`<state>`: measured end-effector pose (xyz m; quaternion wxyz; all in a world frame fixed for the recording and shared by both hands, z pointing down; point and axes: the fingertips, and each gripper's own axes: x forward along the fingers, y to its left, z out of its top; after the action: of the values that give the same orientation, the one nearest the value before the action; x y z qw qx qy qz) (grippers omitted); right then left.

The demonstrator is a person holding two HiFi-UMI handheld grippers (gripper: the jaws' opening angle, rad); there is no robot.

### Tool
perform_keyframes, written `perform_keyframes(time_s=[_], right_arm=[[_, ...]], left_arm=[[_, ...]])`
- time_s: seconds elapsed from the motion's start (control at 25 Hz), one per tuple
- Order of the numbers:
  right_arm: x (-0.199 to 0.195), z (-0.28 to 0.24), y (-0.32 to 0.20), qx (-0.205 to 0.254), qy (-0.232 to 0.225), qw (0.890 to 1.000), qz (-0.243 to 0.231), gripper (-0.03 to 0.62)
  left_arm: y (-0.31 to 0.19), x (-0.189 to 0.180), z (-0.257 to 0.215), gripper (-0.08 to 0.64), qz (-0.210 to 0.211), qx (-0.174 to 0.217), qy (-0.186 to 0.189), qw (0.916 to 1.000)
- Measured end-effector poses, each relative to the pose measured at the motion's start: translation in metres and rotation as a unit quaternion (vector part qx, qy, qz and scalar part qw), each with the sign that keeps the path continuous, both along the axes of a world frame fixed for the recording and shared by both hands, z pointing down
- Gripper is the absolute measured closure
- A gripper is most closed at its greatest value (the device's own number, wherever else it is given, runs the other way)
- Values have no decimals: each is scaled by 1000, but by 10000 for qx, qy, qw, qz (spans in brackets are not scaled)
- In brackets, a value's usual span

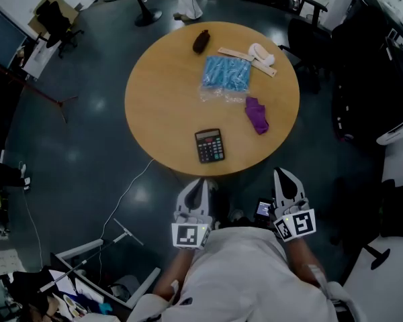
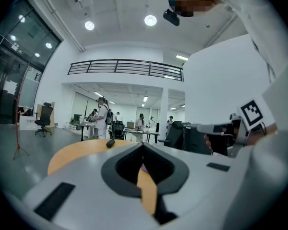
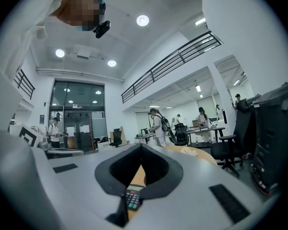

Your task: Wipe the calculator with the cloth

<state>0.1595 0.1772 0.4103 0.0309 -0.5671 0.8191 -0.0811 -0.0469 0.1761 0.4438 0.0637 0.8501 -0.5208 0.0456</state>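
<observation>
Here, the small black calculator with grey keys [image 1: 209, 145] lies flat on the round wooden table [image 1: 162, 96], close to the rim nearest the person, its display end turned away from them. The crumpled purple cloth [image 1: 256, 115] lies apart from it, further in and to the right, with bare wood between the two. Beyond the cloth sits a blue packet in clear wrap [image 1: 226, 74], then a pale flat strip [image 1: 245, 59] beside a white bundle [image 1: 262, 52], and a small dark lump [image 1: 201, 41] near the far rim (too small to identify).

Both grippers are short of the table's near edge, over the dark floor [image 1: 87, 159], touching nothing. The left gripper [image 1: 200, 183] has its jaws pressed together with nothing between them. The right gripper [image 1: 280, 174] is likewise closed and empty. In its own view the calculator shows low, just past the closed tips.
</observation>
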Motion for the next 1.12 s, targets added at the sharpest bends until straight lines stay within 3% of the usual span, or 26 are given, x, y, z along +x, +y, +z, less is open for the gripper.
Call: perform_keyframes(time_s=[0.2, 0.44, 0.56, 0.68, 0.84, 1.0, 1.12], right_arm=[[-18, 5, -43, -71, -61, 9999, 113, 577], [-43, 1, -104, -22, 139, 9999, -9, 577], [-52, 7, -130, -92, 235, 9992, -298, 577], [-64, 28, -149, -359, 276, 9946, -929, 577], [-84, 70, -174, -863, 350, 9763, -1951, 577], [-105, 123, -191, -1360, 702, 9460, -2856, 577], [-117, 166, -204, -1656, 1221, 9200, -3335, 575]], left_arm=[[-58, -14, 17, 552, 210, -59, 44, 9998], [-117, -27, 1, 551, 363, -95, 225, 9990], [-137, -33, -1, 552, 381, -29, 254, 9989], [-147, -35, 1, 551, 323, -83, 310, 9990], [-161, -34, 7, 551, 152, -239, 339, 9990], [-168, -33, 10, 551, 47, -289, 302, 9991], [-173, -29, 11, 551, 35, -474, 330, 9983]])
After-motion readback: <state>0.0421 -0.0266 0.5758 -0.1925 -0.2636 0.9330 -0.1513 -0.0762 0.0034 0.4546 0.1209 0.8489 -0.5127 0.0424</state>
